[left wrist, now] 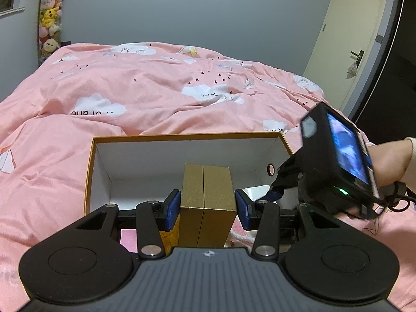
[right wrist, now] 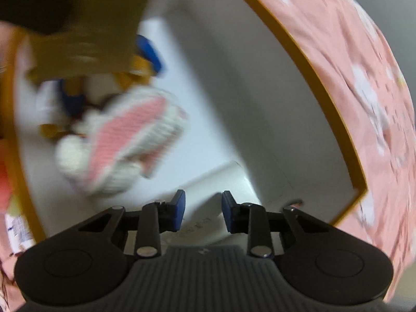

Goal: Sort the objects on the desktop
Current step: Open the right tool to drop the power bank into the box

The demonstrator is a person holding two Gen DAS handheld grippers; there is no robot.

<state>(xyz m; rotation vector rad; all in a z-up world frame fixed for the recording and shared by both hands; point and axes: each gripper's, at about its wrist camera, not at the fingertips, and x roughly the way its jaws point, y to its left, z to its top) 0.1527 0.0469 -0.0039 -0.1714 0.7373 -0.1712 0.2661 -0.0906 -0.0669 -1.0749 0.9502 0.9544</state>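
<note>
My left gripper (left wrist: 208,208) is shut on an upright gold carton (left wrist: 208,197), its blue pads pressing both sides. It holds the carton over the near end of an open storage box (left wrist: 182,137) with an orange rim and white inside. In the blurred right wrist view my right gripper (right wrist: 202,208) is open, pointing steeply down into that storage box (right wrist: 312,59), with nothing between its pads. A pink-and-white knitted toy (right wrist: 124,140) lies on the box floor to its upper left. Beyond it hangs the gold carton (right wrist: 85,26). Blurred yellow and blue items (right wrist: 70,91) lie under the carton.
The storage box rests on a bed with a pink cloud-print duvet (left wrist: 156,88). The black camera housing of the right gripper (left wrist: 335,156) and a hand (left wrist: 390,161) hover over the box's right wall. A door (left wrist: 356,39) stands at the far right, plush toys (left wrist: 50,15) at the far left.
</note>
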